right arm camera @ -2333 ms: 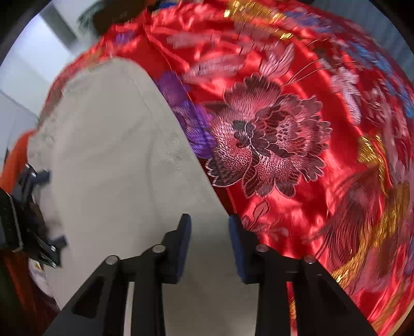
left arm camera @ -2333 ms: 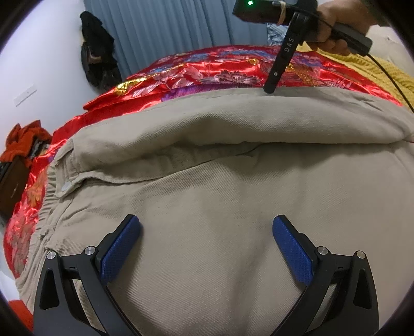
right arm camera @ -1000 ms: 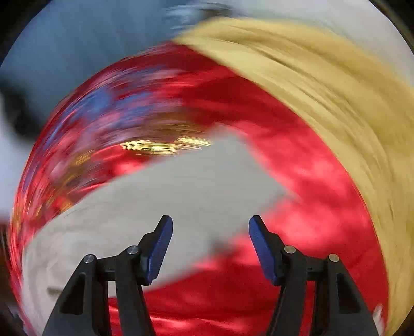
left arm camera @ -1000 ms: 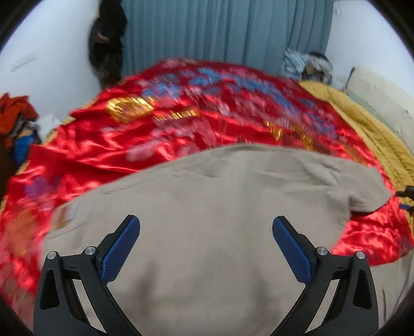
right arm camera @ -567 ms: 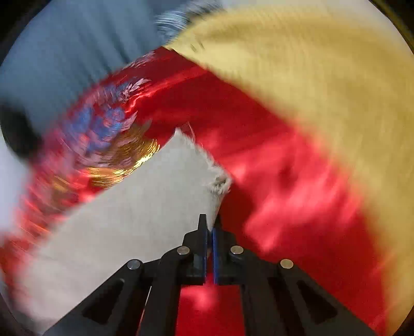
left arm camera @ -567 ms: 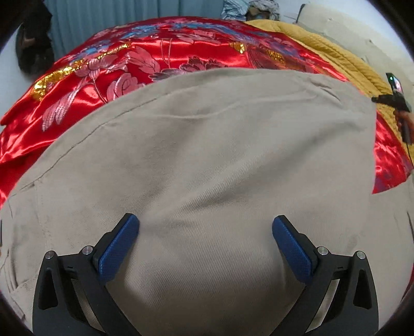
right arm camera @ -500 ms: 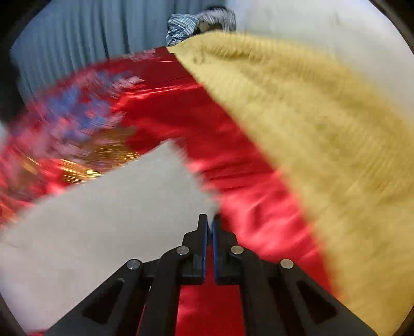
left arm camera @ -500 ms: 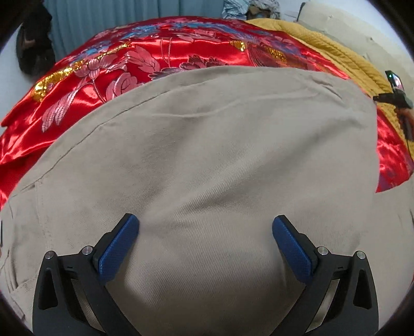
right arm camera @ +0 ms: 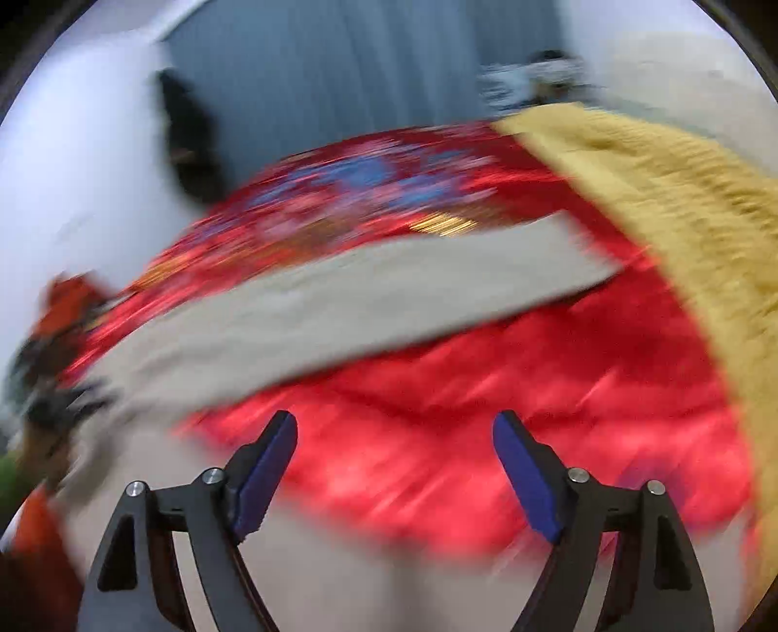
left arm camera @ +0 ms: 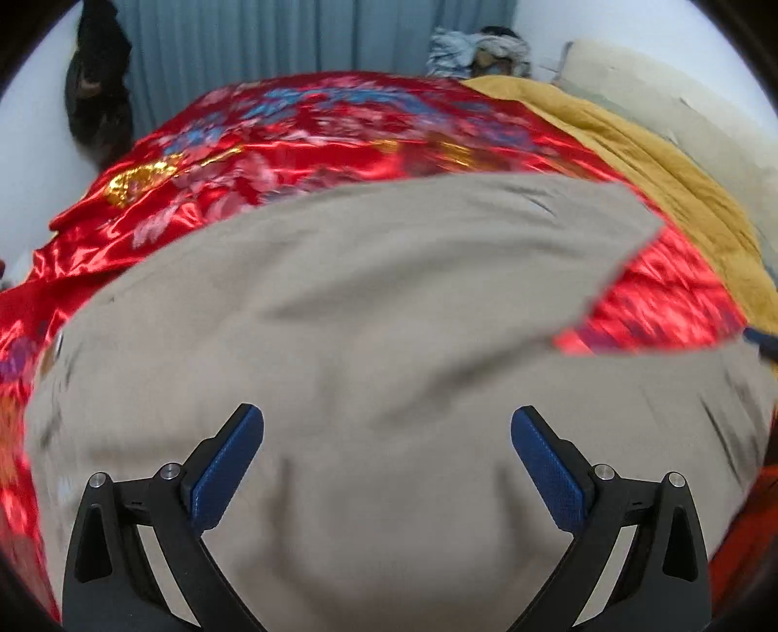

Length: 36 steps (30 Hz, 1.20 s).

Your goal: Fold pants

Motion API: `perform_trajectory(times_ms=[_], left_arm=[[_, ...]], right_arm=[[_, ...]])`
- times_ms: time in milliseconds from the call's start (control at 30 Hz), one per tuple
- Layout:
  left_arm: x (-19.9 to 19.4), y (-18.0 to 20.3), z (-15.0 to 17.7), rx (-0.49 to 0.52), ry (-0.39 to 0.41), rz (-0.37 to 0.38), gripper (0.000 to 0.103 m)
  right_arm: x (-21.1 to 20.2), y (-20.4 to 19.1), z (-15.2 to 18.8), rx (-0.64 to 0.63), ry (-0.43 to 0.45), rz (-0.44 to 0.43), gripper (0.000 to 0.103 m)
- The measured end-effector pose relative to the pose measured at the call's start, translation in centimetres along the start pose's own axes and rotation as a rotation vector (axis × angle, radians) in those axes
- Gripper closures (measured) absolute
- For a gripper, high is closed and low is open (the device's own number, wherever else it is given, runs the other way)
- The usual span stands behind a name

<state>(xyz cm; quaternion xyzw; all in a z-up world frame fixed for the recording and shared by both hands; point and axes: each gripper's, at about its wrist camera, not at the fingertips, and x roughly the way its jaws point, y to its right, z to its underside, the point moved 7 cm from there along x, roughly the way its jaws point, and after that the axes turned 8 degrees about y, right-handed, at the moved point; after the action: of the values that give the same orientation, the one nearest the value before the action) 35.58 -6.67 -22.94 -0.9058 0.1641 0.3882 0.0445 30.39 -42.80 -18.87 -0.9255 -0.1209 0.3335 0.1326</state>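
Note:
Beige pants (left arm camera: 379,301) lie spread on a red embroidered bedspread (left arm camera: 311,131). One leg stretches to the right and ends in a hem (left arm camera: 627,243); a second leg runs along the lower right. My left gripper (left arm camera: 386,462) is open and empty just above the pants' middle. In the right wrist view, which is blurred, the far leg (right arm camera: 369,301) crosses the frame and more beige cloth (right arm camera: 389,588) lies below. My right gripper (right arm camera: 395,466) is open and empty over the red bedspread (right arm camera: 486,437) between the two legs.
A mustard yellow blanket (left arm camera: 680,194) covers the bed's right side, also in the right wrist view (right arm camera: 690,214). A grey-blue curtain (left arm camera: 272,43) hangs behind the bed. Dark clothing (left arm camera: 97,87) hangs at the back left. Bundled clothes (left arm camera: 476,48) lie at the bed's far end.
My right gripper was shut at the leg's hem and is now open and drawn back, with the leg lying flat. My left gripper stayed open and rose a little above the pants.

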Motion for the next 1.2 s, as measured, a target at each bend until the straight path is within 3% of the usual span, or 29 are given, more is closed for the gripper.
perform_trajectory(times_ms=[67, 133, 200, 300, 367, 500, 567, 633, 767, 867, 1200], left_arm=[[-0.3, 1.8, 2.4, 0.037, -0.027, -0.020, 0.001], [0.3, 2.4, 5.4, 0.067, -0.086, -0.066, 0.001], [0.6, 2.4, 6.8, 0.066, -0.096, -0.104, 0.001], [0.3, 1.5, 7.0, -0.001, -0.098, -0.109, 0.001], [0.2, 1.3, 6.8, -0.017, -0.107, -0.126, 0.001], [-1.5, 1.7, 6.3, -0.024, -0.079, -0.168, 0.001], [-3.0, 2.0, 5.5, -0.040, -0.038, -0.165, 0.001], [-3.6, 2.1, 5.6, -0.051, -0.027, -0.169, 0.001], [-2.4, 1.4, 6.7, -0.068, -0.089, -0.206, 0.001], [-3.0, 1.4, 7.2, -0.087, -0.086, -0.199, 0.001], [-4.4, 1.9, 2.4, -0.092, 0.007, -0.203, 0.001]], right_arm=[[-0.6, -3.0, 4.0, 0.000, -0.045, -0.063, 0.021], [-0.7, -3.7, 7.0, 0.007, -0.078, -0.057, 0.021], [-1.1, -1.2, 8.7, 0.051, -0.077, 0.050, 0.021], [-3.4, 7.0, 10.3, 0.269, -0.023, 0.301, 0.021], [-5.9, 12.1, 10.8, 0.513, 0.097, 0.338, 0.022], [-9.2, 16.0, 10.7, 0.599, 0.208, 0.524, 0.021], [-9.4, 15.7, 10.1, 0.593, 0.243, 0.510, 0.021], [-8.7, 13.9, 8.8, 0.488, 0.251, 0.494, 0.021], [-5.5, 9.6, 7.7, 0.265, 0.168, 0.456, 0.020], [-4.6, 8.0, 8.4, 0.198, 0.133, 0.453, 0.020], [-5.0, 9.3, 8.8, 0.304, 0.146, 0.461, 0.020]])
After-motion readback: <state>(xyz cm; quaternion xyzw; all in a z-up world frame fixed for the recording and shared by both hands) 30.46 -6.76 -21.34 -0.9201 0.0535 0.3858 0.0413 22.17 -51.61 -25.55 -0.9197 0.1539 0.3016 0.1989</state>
